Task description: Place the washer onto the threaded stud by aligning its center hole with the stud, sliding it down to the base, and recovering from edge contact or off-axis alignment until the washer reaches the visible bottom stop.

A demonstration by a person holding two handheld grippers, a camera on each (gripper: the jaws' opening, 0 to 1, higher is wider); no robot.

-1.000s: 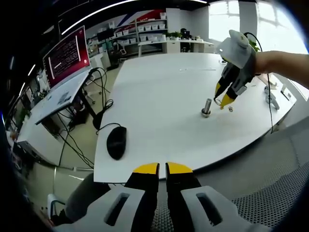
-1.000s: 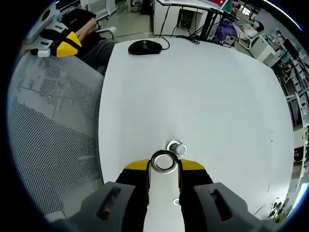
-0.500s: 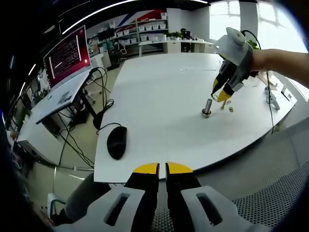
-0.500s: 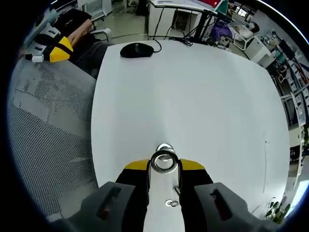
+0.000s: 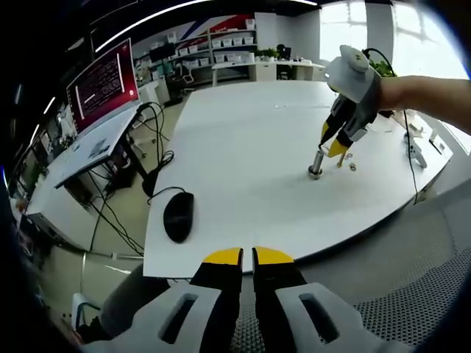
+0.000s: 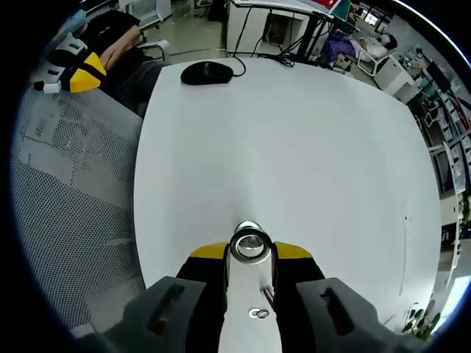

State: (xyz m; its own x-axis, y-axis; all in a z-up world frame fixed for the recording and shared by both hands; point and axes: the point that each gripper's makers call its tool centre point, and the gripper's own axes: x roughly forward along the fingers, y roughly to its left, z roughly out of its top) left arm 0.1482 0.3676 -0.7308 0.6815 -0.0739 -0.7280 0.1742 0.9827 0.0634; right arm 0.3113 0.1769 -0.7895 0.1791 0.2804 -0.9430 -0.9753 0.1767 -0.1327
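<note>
1. In the right gripper view, the right gripper (image 6: 249, 251) rose from the bottom centre, its yellow-tipped jaws pinching the washer (image 6: 249, 243) by its rim, so the ring faced the camera with its hole open.
2. The top of the threaded stud (image 6: 248, 226) peeked out just above the washer's upper edge; the rest of it lay hidden behind the ring and the jaws, so whether the hole sat over the stud could not be told from this view.
3. A second small ring (image 6: 258, 314) lay on the white table (image 6: 294, 132) in the gap between the jaw bodies near the bottom edge, partly cut off by them.
4. In the left gripper view, the same gripper (image 5: 329, 149) came in at the upper right, held by a hand (image 5: 427, 95) that ran off the right edge, with its tips just beside the top of the stud (image 5: 316, 165), which stood upright on the table (image 5: 243, 147). The washer was too small there to make out.
5. Tiny loose parts (image 5: 352, 166) lay on the table to the right of the stud, too blurred to identify.
6. The left gripper (image 5: 247, 257) sat at the bottom centre of its own view with its jaws pressed together on nothing, over the near table edge. It also showed at the upper left of the right gripper view (image 6: 71, 73).
7. A black mouse (image 5: 177, 216) rested near the lower-left table edge.
</note>
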